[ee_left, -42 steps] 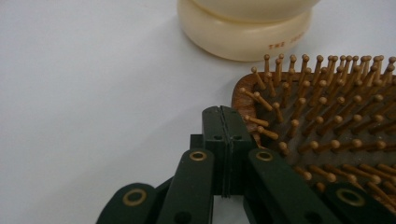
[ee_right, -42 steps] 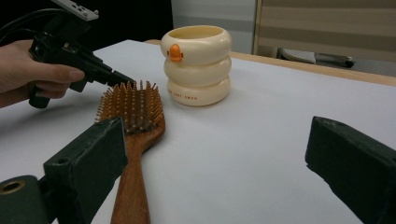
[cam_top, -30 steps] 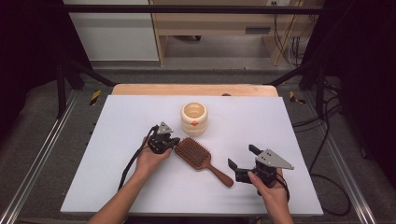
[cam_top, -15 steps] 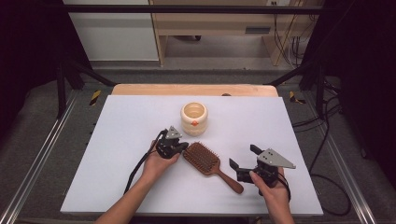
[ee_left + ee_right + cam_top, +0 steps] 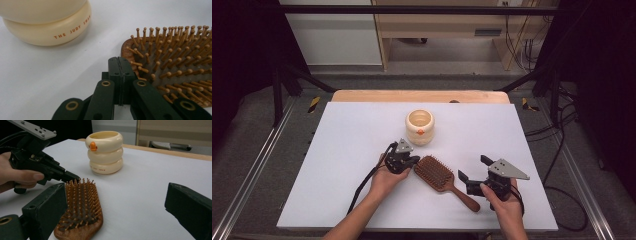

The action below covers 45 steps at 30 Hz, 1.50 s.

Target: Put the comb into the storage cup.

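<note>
Left tongs (image 5: pixel 412 162) pressed together, tips touching the hairbrush (image 5: pixel 439 175) head, cream cup (image 5: pixel 419 127) just beyond them, right tongs (image 5: pixel 472 175) spread near the brush handle, white worktop (image 5: pixel 342 150)

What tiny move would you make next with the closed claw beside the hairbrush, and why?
Probably keep nudging sideways: the left claw is shut, its tip against the hairbrush head's edge, so it can only push, not grip. The right claw waits open near the handle.

A cream cup (image 5: pixel 420 127) shaped like stacked rings stands upright mid-bench (image 5: pixel 342 150). It bears a small orange duck bill. Wooden furniture (image 5: pixel 442 25) sits behind.
</note>
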Available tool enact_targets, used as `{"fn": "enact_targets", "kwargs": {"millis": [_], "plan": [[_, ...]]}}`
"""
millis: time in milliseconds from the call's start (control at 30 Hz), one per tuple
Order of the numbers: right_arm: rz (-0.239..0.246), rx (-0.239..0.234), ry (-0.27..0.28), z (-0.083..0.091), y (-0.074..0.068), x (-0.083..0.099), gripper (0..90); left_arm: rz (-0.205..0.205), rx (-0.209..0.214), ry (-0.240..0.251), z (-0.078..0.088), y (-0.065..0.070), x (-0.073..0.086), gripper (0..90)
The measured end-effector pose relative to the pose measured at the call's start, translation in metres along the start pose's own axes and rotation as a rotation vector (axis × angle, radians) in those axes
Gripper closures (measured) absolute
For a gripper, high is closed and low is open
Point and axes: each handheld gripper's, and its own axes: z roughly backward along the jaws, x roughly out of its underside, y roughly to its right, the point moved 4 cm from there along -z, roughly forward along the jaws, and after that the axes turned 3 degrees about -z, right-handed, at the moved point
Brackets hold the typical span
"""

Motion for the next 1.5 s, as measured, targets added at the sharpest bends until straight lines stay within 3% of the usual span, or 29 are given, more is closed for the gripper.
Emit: {"fn": "enact_targets", "kwargs": {"millis": [367,467,500,533,567,633,667,733,767,867,900,933,1000,1133,1200,1233,1267,1333,1400,1433,1467,1500], "plan": [[-0.010,-0.003,-0.012,0.002,-0.001,-0.001,4.3,-0.006,-0.028,0.010,0.001,0.004,0.000,90.0],[-0.006,-0.002,-0.010,0.004,-0.001,-0.001,4.3,-0.011,-0.082,0.058,0.012,0.003,0.000,90.0],[-0.006,-0.002,-0.010,0.004,-0.001,-0.001,4.3,-0.011,-0.082,0.058,0.012,0.003,0.000,90.0],[0.005,-0.004,-0.015,0.005,-0.001,-0.001,4.4,-0.029,-0.113,0.091,0.025,0.002,0.002,90.0],[0.005,-0.004,-0.015,0.005,-0.001,-0.001,4.4,-0.029,-0.113,0.091,0.025,0.002,0.002,90.0],[0.026,0.002,-0.021,0.006,-0.003,-0.002,5.2,-0.021,-0.147,0.151,0.050,0.000,0.008,90.0],[0.032,-0.003,-0.027,0.007,-0.004,-0.002,5.5,-0.021,-0.147,0.151,0.050,0.000,0.008,90.0],[0.040,-0.001,-0.036,0.007,-0.006,-0.002,6.3,-0.010,-0.165,0.196,0.074,-0.001,0.017,90.0],[0.040,-0.001,-0.036,0.007,-0.006,-0.002,6.3,-0.010,-0.165,0.196,0.074,-0.001,0.017,90.0],[0.054,0.000,-0.060,0.008,-0.010,-0.002,7.0,-0.004,-0.201,0.245,0.113,-0.003,0.032,90.0],[0.059,-0.004,-0.066,0.008,-0.011,-0.003,7.2,-0.004,-0.201,0.245,0.113,-0.003,0.032,89.6],[0.064,-0.003,-0.073,0.007,-0.012,-0.003,7.3,0.019,-0.217,0.272,0.132,-0.004,0.040,88.0],[0.067,-0.006,-0.094,0.006,-0.015,-0.004,7.6,0.034,-0.238,0.292,0.149,-0.006,0.047,81.4],[0.096,-0.016,-0.151,0.003,-0.022,-0.008,9.1,0.074,-0.313,0.347,0.179,-0.013,0.061,51.5],[0.102,-0.022,-0.171,0.003,-0.025,-0.010,9.6,0.086,-0.331,0.355,0.184,-0.015,0.065,46.8],[0.120,-0.028,-0.212,0.003,-0.028,-0.012,9.7,0.093,-0.350,0.365,0.188,-0.018,0.069,35.8],[0.131,-0.030,-0.221,0.003,-0.029,-0.013,9.7,0.110,-0.387,0.379,0.194,-0.023,0.077,31.2],[0.138,-0.035,-0.248,0.003,-0.031,-0.015,9.7,0.131,-0.404,0.395,0.197,-0.029,0.087,25.0],[0.143,-0.038,-0.263,0.003,-0.031,-0.015,9.7,0.125,-0.420,0.390,0.197,-0.031,0.090,20.8],[0.140,-0.042,-0.303,0.001,-0.031,-0.015,9.7,0.138,-0.435,0.392,0.198,-0.036,0.092,14.8],[0.140,-0.042,-0.303,0.001,-0.031,-0.015,9.7,0.138,-0.435,0.392,0.198,-0.036,0.092,12.5],[0.143,-0.045,-0.341,-0.001,-0.032,-0.013,10.4,0.165,-0.433,0.420,0.199,-0.039,0.093,9.2]]}}
